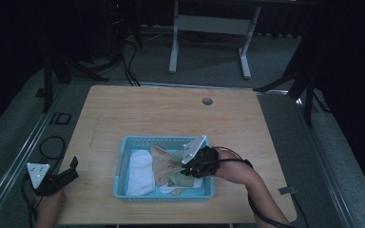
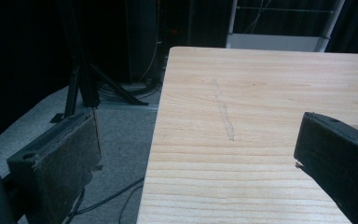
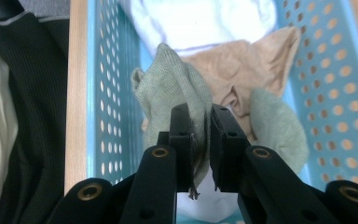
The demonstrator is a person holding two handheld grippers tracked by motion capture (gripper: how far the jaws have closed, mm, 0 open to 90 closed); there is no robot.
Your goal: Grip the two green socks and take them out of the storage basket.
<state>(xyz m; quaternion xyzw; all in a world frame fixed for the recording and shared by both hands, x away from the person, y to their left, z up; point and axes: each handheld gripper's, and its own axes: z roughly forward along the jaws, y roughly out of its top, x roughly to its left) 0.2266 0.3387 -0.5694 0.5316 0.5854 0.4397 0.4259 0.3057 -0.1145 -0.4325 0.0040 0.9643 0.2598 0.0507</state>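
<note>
Table (image 1: 171, 114) of pale wood carries everything here, and the left tool (image 1: 71, 168) rests at its near left corner, well apart from the rest. In the left gripper view that tool (image 2: 196, 154) has its 2 jaws spread wide with nothing between them, one over the grey floor and one over the wood.

Basket (image 1: 166, 141), blue and perforated, sits directly beneath the right tool (image 1: 190, 170), near the table's front edge. In the right gripper view its holed walls (image 3: 335, 93) run along both sides of the jaws.

Inside it, a white sock (image 1: 140, 172) lies farthest from the right tool, toward the basket's left end, and a tan sock (image 1: 160, 164) lies between that one and the tool.

A green sock (image 3: 179, 86) is the thing in hand: the right tool (image 3: 200, 140) has its 2 jaws pressed together on a fold of it, the knit pinched between the pads and the rest of it bunching just beyond the tips, over the tan sock (image 3: 242, 65) and the white sock (image 3: 200, 23). A second green piece (image 3: 277, 126) lies just beside the jaws, on the basket floor.
</note>
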